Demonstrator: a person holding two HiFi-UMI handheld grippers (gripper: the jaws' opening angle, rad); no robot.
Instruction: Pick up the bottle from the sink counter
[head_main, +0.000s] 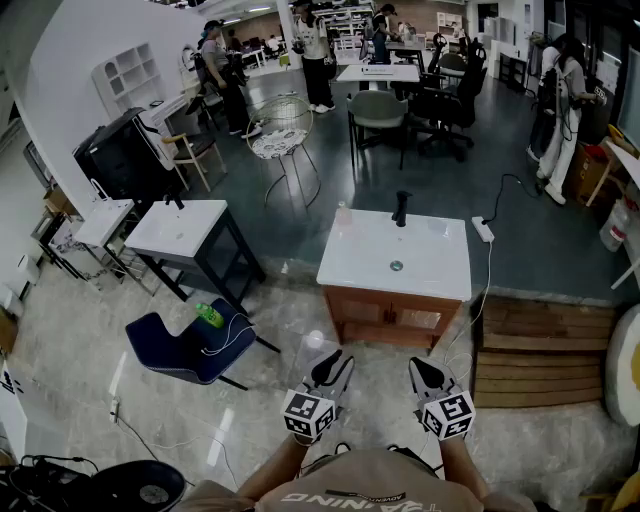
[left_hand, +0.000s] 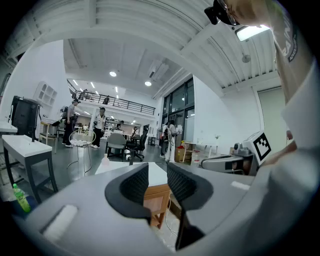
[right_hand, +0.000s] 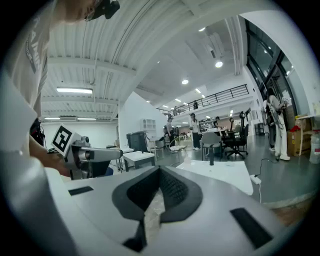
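Head view: one clear bottle (head_main: 344, 213) on one sink counter (head_main: 432, 262).

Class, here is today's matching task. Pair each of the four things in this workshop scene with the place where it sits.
Things:
1. faucet
2. green bottle
3. power strip
4. clear bottle

Places:
A. on the blue chair
B. on the floor, right of the sink counter
C. back left corner of the sink counter
D. back middle of the sink counter

Pairs: 1-D, 2-A, 3-B, 4-C
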